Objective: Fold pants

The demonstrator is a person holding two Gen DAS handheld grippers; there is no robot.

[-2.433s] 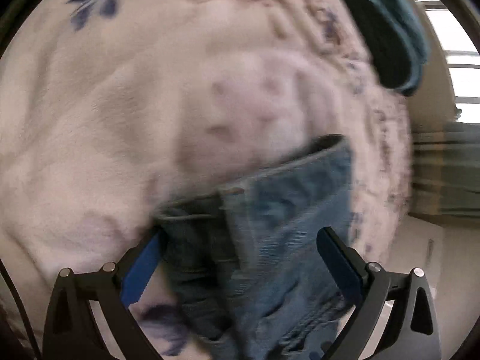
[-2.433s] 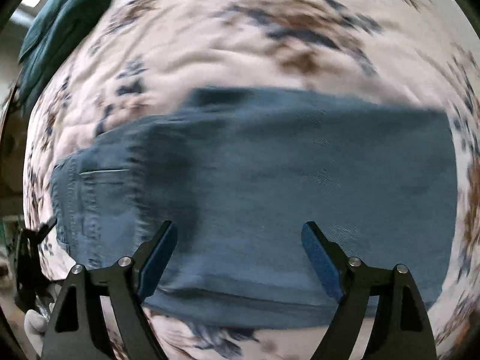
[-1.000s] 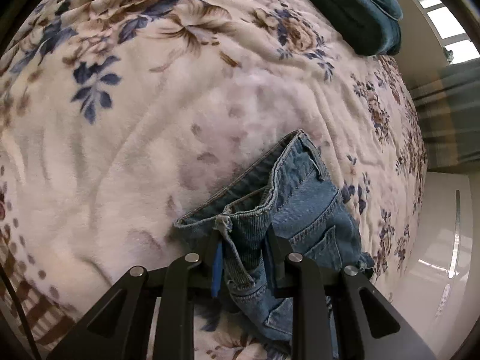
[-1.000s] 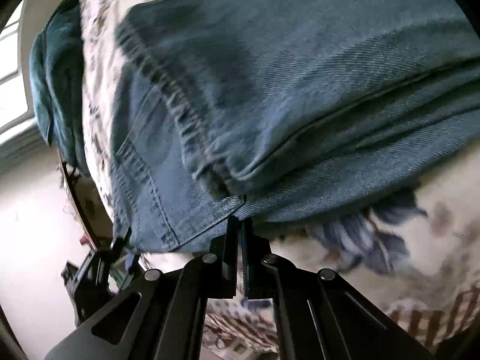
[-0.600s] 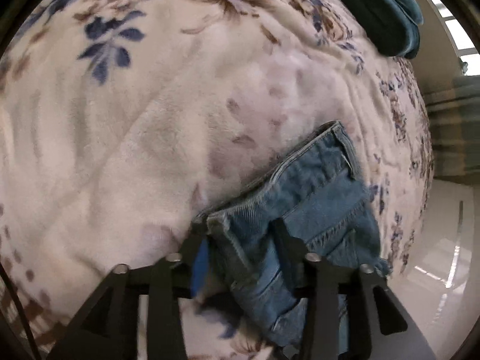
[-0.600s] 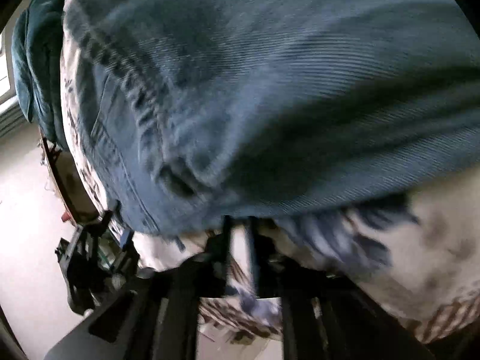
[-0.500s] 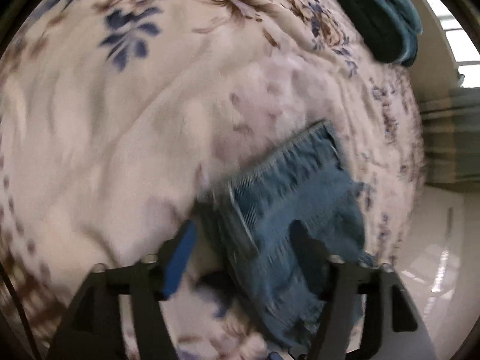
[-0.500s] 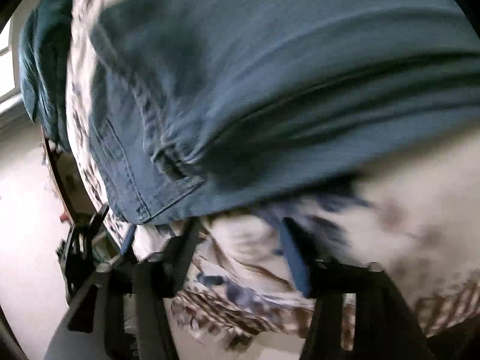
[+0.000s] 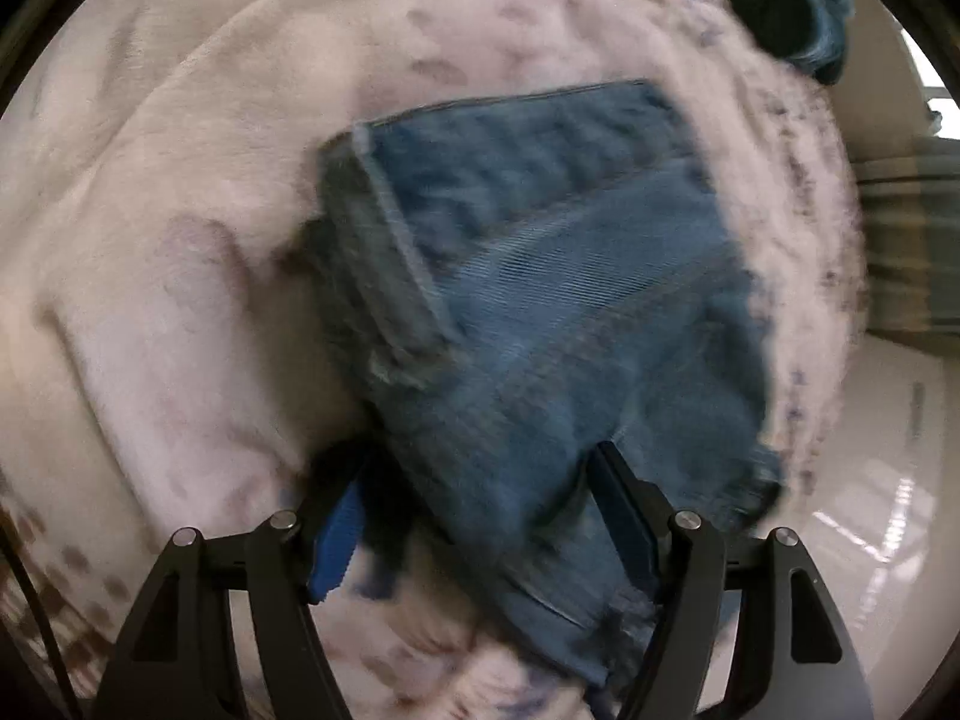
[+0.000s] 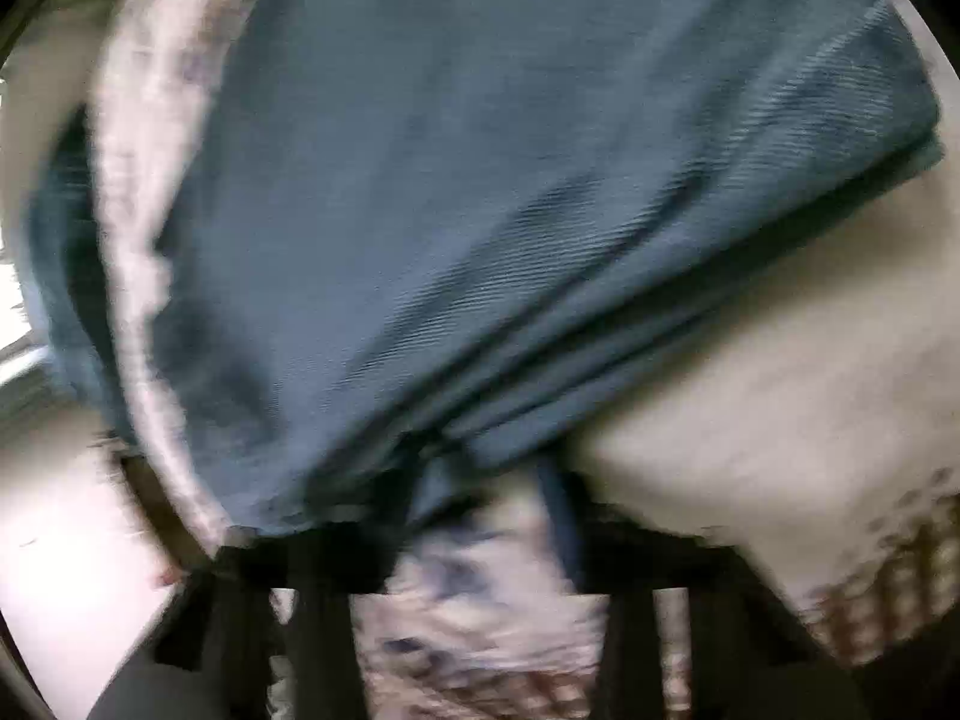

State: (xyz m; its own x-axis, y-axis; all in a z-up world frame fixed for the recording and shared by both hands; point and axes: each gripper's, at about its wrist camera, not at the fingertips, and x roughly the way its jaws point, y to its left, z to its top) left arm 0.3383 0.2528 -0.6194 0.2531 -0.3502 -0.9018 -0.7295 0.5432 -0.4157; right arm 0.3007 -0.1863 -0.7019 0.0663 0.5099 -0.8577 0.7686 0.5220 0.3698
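Right now I see the folded jeans lying on the floral blanket of the bed, a teal cloth beyond them. My left gripper has its jaws spread wide astride the near end of the denim, pads clear of it. My right gripper is badly blurred; its jaws have just been closing, narrow at the jeans' edge, but I cannot tell if they pinch cloth.
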